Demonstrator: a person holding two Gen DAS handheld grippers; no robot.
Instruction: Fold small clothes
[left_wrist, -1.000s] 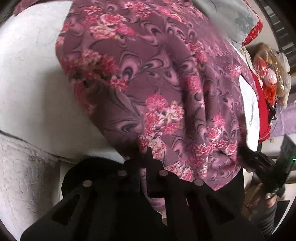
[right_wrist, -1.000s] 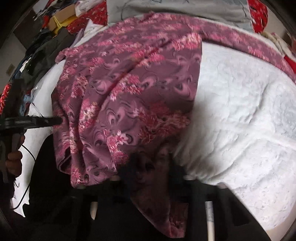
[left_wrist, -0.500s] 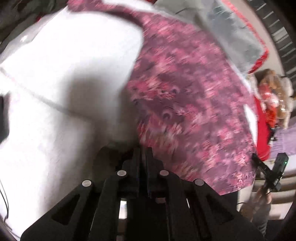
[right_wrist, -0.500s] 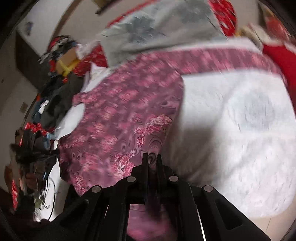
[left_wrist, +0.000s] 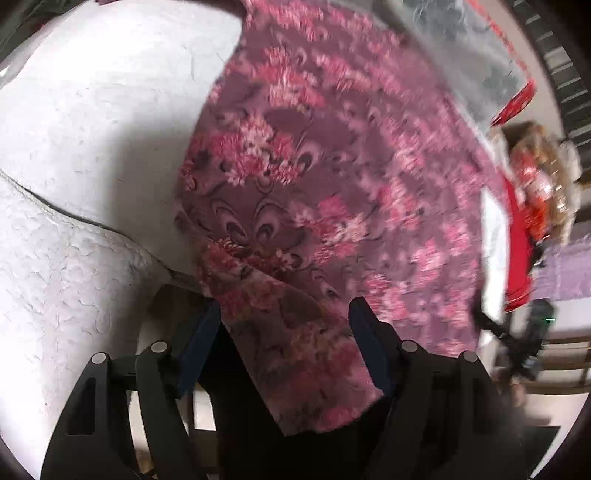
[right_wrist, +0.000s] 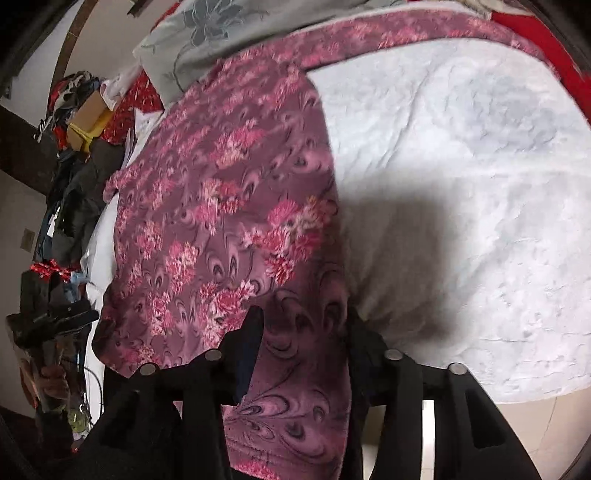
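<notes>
A purple garment with pink flowers (left_wrist: 332, 192) lies spread on the white bed cover (left_wrist: 92, 129). My left gripper (left_wrist: 284, 314) is open, its jaws wide apart on either side of the garment's near left corner, which hangs off the bed edge between them. In the right wrist view the same garment (right_wrist: 221, 221) lies flat, its right edge straight along the white cover (right_wrist: 461, 184). My right gripper (right_wrist: 303, 325) is open too, its jaws either side of the garment's near right corner, which hangs over the edge. Neither gripper grips the cloth.
A grey floral pillow (right_wrist: 221, 33) and red fabric (right_wrist: 524, 26) lie at the bed's far end. A heap of clothes and a cardboard box (right_wrist: 88, 118) sit at the left. A stuffed toy (left_wrist: 539, 177) is at the right.
Both grippers were shut on the garment's near corners and have opened. The garment, earlier lifted and bunched, now lies flat on the bed with its corners hanging between the jaws.
</notes>
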